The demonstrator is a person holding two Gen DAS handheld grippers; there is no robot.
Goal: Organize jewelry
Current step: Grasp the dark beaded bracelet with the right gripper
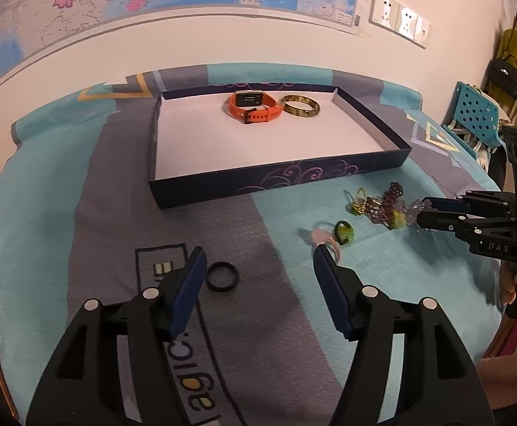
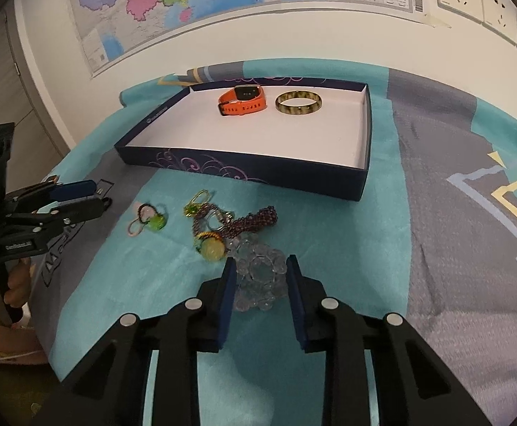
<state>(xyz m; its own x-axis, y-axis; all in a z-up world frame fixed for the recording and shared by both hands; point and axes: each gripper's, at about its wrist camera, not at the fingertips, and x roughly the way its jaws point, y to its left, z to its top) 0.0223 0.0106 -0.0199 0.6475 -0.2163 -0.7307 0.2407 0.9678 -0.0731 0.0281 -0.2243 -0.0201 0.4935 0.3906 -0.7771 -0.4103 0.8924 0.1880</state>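
Halfway-ish through the jewelry sorting, judging by the layout. Already sitting in the navy box (image 2: 359, 177), up against the far wall: orange smartwatch (image 2: 243, 100) and a mottled bangle (image 2: 298, 103) just beside it, not quite touching in the right wrist view. Probably parked at the back on purpose, leaving the white floor free for the rest. Still out on the teal cloth (image 2: 329, 220), near the box's front wall: a tangle of dark red beaded chain (image 2: 254, 220) with a gold clasp bit, a yellow-green bead charm (image 2: 211, 248), a clear crystal bracelet (image 2: 260, 277), and off to one side a green ring on pink hair ties (image 2: 150, 219). Right gripper (image 2: 260, 269) down low with jaws part open, straddling the crystal bracelet, pads either side but no squeeze visible yet, so not gripping. Looks like the setup for the next pick; bracelet touches the tangled chain, so a lift might drag neighbours along. Left gripper (image 1: 258, 266) hanging back, jaws wide open and holding nothing, with a black ring (image 1: 222, 276) just beside its left finger and the pink ties by the right fingertip. Guessing it's waiting its turn, well placed for that ring afterwards.
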